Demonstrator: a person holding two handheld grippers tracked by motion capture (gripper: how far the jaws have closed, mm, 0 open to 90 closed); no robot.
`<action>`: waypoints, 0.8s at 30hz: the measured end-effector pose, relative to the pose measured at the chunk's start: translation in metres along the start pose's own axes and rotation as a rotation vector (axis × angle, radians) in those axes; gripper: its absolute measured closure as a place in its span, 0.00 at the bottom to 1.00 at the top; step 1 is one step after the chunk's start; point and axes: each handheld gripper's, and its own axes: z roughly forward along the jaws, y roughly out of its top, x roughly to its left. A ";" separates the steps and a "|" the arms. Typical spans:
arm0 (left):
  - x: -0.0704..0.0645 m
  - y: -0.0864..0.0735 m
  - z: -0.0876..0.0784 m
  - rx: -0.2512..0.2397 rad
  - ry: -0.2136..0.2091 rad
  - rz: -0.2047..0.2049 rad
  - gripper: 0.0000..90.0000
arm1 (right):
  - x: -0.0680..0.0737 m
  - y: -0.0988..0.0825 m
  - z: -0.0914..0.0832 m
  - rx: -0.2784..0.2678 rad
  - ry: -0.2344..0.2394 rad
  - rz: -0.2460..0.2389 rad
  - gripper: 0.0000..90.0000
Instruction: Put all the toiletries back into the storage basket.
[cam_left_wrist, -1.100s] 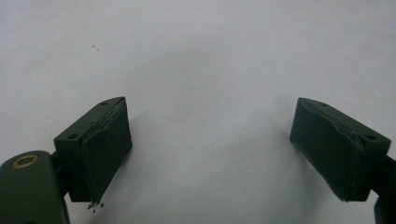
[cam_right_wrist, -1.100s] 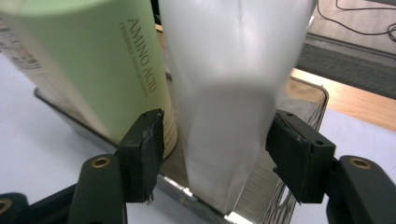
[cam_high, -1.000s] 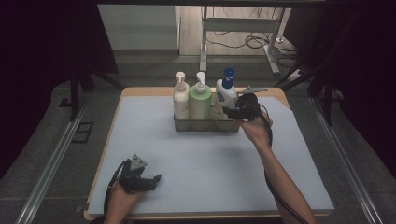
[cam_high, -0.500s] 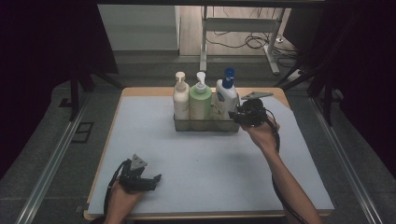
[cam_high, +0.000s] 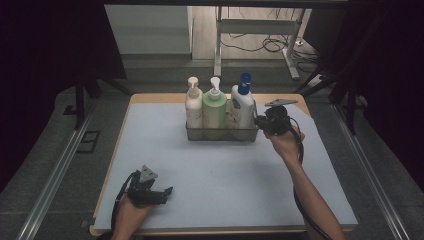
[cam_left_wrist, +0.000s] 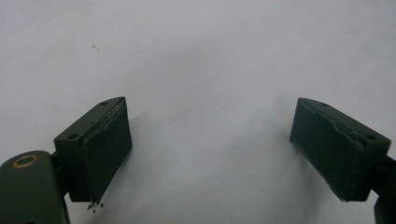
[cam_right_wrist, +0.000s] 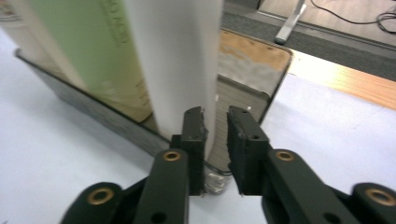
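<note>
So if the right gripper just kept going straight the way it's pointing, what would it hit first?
Most likely the end wall of the clear basket, which the right gripper has its jaws around, closing. Just past the wall stands the white bottle, though the depth between them is hard to judge.

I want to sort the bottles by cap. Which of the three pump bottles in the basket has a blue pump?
The white bottle at the basket's right end, nearest the right gripper. The cream bottle and the green bottle have white pumps.
</note>
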 end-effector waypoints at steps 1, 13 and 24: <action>0.000 0.000 0.000 0.000 0.000 0.000 0.13 | -0.003 0.000 0.004 0.003 -0.013 0.009 0.93; 0.000 0.000 0.000 -0.001 0.000 -0.002 0.13 | -0.013 0.004 0.030 0.018 -0.048 0.047 0.99; 0.000 0.000 0.000 -0.002 0.000 -0.004 0.13 | -0.014 0.003 0.055 0.051 -0.050 0.062 0.99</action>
